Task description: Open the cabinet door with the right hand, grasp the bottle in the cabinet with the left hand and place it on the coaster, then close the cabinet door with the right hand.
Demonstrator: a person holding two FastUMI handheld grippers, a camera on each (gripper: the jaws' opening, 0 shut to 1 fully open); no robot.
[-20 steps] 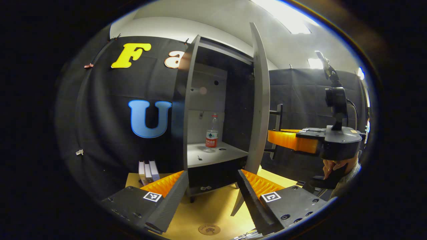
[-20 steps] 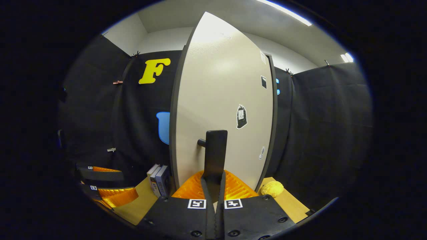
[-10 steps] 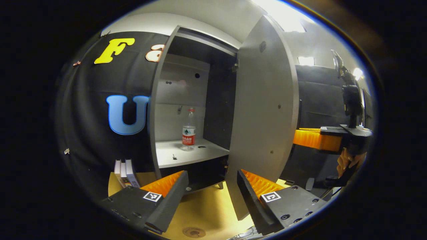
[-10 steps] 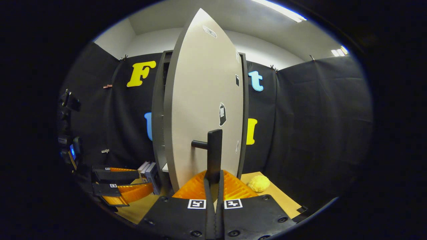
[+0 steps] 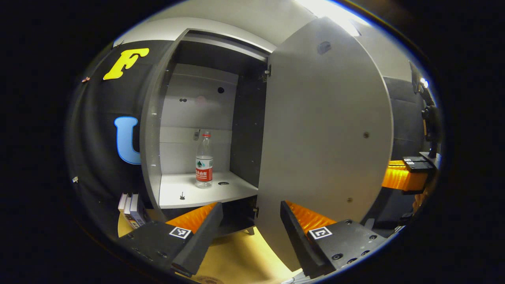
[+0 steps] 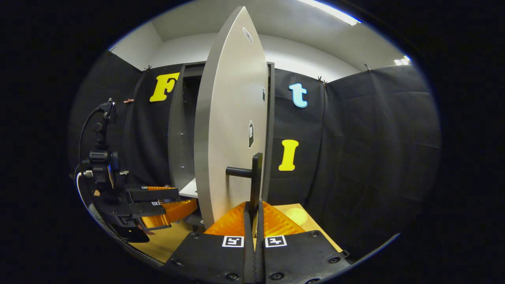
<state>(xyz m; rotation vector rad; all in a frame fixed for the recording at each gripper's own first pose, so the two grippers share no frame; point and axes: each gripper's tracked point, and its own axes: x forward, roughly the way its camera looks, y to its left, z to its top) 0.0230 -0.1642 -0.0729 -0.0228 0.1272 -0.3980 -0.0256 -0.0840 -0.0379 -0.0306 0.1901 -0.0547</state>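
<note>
Grey cabinet door (image 6: 230,130) stands wide because the right gripper (image 6: 254,215) pinches its handle (image 6: 256,177); the left gripper (image 5: 248,228), fingers spread, faces the bottle (image 5: 204,161).

- Black cloth (image 6: 375,150) hung as the booth's walls on the left, far and right sides.
- A white wall (image 6: 300,51) and pale ceiling (image 6: 276,19) rose above the cloth.
- A ceiling light strip (image 6: 335,12) glowed at upper right.
- A yellow-tan tabletop (image 5: 244,256) lay below, with books (image 5: 132,209) standing at its far left.
</note>
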